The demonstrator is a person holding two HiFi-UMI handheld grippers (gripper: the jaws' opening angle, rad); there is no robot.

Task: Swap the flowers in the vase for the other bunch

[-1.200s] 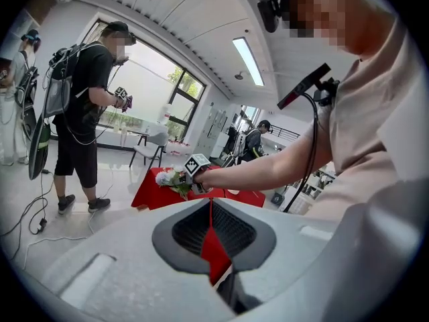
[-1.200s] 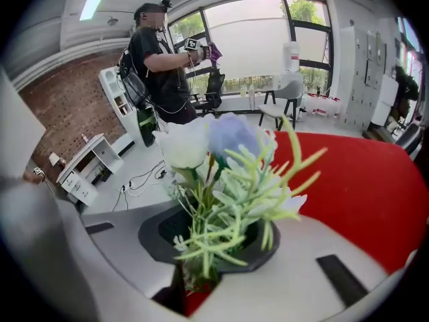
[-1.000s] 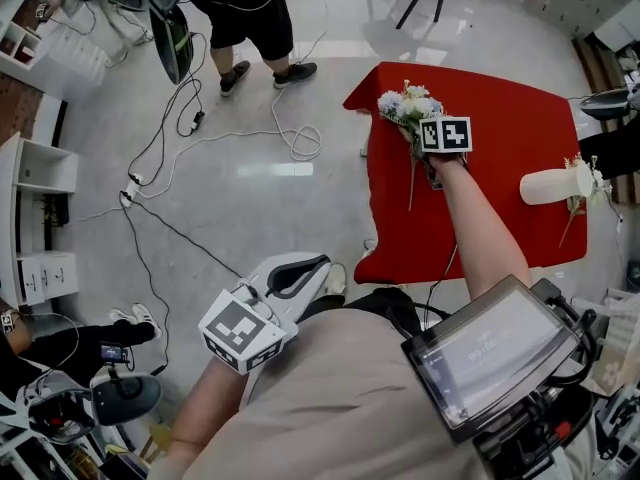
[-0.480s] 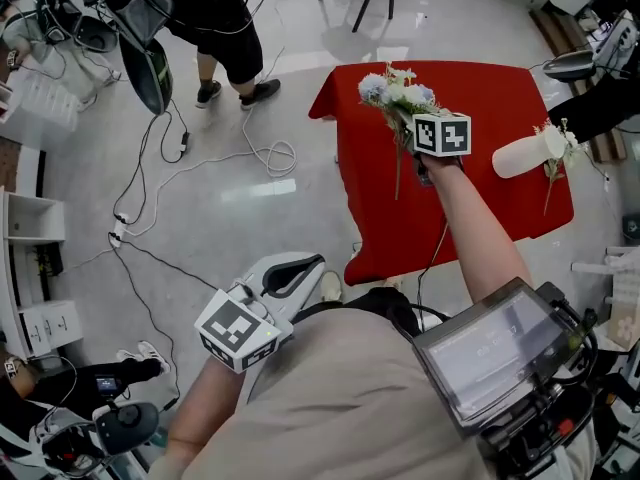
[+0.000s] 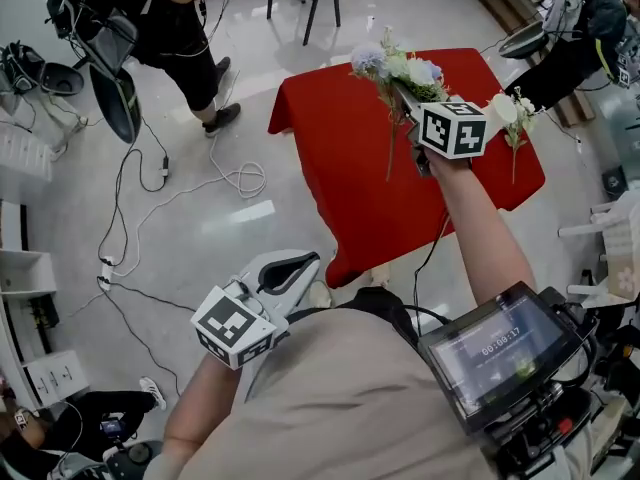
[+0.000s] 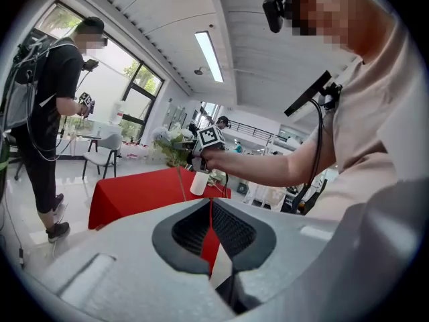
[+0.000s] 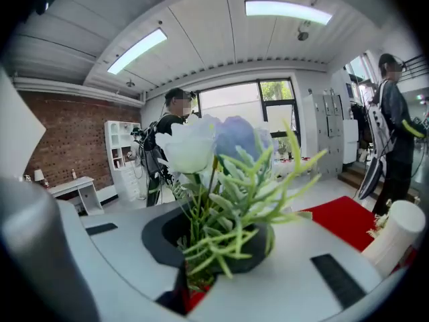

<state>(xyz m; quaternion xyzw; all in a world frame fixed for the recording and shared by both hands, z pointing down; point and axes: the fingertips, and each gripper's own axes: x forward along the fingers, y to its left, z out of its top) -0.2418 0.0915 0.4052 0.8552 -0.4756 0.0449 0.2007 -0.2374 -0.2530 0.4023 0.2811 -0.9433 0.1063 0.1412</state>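
- The right claw (image 5: 410, 103) gripped a white-and-blue artificial flower bunch (image 5: 400, 66) above the red-clothed surface (image 5: 340, 148), upper right.
- The left claw (image 5: 292, 268), lower left, was clenched and empty.

Vase (image 7: 401, 237) base hidden behind right gripper (image 7: 208, 260); bunch (image 7: 221, 173) stems buried between jaws.
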